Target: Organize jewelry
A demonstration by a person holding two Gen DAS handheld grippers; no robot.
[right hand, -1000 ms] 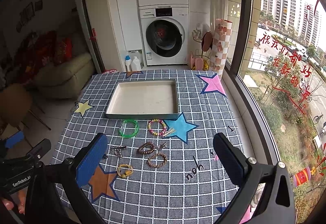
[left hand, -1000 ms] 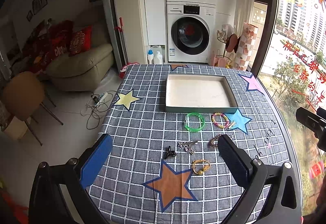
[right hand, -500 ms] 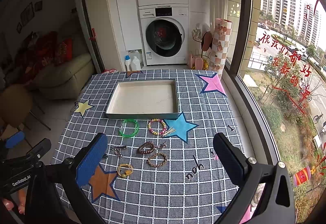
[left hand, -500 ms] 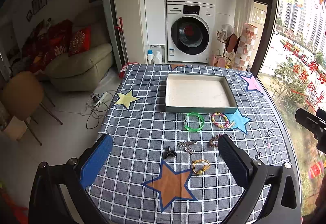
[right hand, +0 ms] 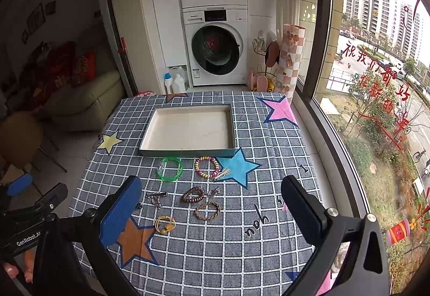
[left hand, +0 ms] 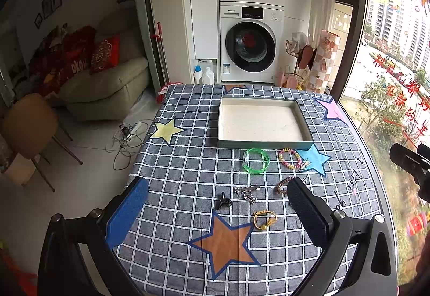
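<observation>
Both tongs released — your right gripper [right hand: 211, 211] is nearer: brown braided bracelet [right hand: 207, 210] dead centre, shallow grey tray [right hand: 188, 153] at 12 o'clock; left gripper [left hand: 215, 212] idle.

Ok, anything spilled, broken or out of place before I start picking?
Nothing stands out. The tray sits flat and empty, and the bracelets, like the green bangle, lie apart on the tablecloth in front of it.

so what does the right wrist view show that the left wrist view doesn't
Only the right wrist view shows the braided brown bracelet, which the left gripper's finger hides in the other view. Only the left wrist view clearly shows the small black clip. Both show the empty tray, green bangle, colourful bead bracelet, gold hair tie and open grippers.
</observation>
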